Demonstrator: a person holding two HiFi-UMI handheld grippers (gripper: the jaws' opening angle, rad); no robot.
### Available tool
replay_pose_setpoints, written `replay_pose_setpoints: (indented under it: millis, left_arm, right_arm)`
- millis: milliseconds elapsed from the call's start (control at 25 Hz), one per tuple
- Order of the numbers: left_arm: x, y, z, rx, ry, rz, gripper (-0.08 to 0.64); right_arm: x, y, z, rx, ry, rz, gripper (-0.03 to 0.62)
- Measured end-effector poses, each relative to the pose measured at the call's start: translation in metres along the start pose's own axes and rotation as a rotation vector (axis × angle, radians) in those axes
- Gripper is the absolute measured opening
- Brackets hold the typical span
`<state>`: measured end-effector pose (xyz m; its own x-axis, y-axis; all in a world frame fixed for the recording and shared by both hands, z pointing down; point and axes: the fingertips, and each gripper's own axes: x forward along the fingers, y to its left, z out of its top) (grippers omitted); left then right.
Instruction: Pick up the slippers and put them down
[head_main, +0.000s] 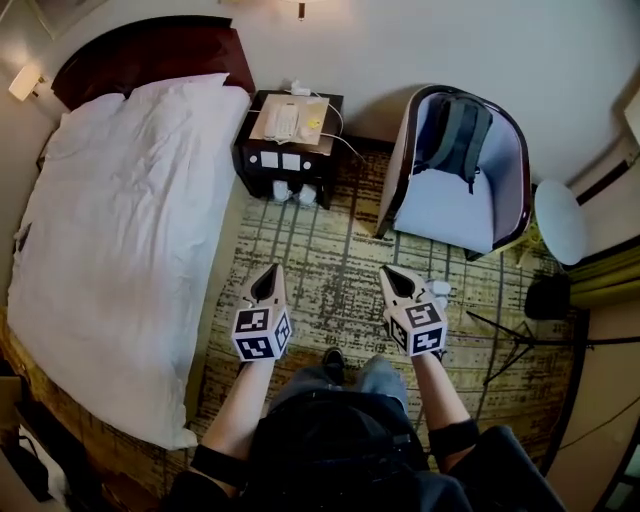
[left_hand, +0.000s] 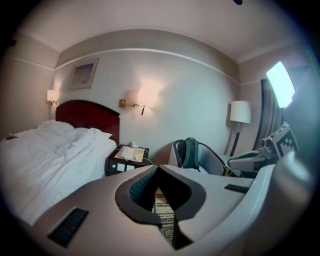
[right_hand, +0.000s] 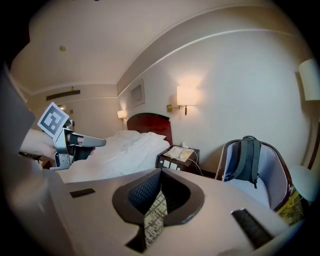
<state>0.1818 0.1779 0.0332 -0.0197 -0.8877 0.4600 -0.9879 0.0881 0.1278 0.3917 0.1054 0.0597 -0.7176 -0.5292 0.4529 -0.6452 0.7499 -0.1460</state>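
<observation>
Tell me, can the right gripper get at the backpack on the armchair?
Probably, after stepping closer: only carpet lies between the right gripper and the backpack in the open-fronted armchair. Its fingers are shut, though.

A dark nightstand (head_main: 250, 165) stands against the wall, with papers (head_main: 290, 122) and a cable (head_main: 340, 135) on top. Left of it lies a white bed (head_main: 120, 220) — right of it, an armchair (head_main: 440, 215) holding a grey backpack (head_main: 458, 135)
</observation>
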Motion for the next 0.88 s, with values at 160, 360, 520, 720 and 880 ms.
replay_pose_setpoints:
  millis: [160, 360, 520, 720, 880]
  left_arm:
    - [-0.001, 0.028, 0.01, -0.053, -0.019, 0.028, 0.0]
    - [0.011, 0.052, 0.011, -0.097, -0.011, 0.068, 0.0]
    - [0.03, 0.062, 0.018, -0.096, 0.002, 0.089, 0.0]
    - [0.059, 0.081, 0.034, -0.103, -0.004, 0.135, 0.0]
    - [0.086, 0.084, 0.054, -0.11, -0.016, 0.142, 0.0]
  right_arm:
    - [0.029, 0.026, 0.016, -0.058, 0.017, 0.05, 0.0]
    - [0.061, 0.037, 0.032, -0.106, 0.04, 0.115, 0.0]
    - [0.094, 0.024, 0.037, -0.098, 0.047, 0.14, 0.0]
    - [0.135, 0.008, 0.056, -0.099, 0.054, 0.186, 0.0]
    - [0.159, -0.009, 0.075, -0.108, 0.046, 0.207, 0.0]
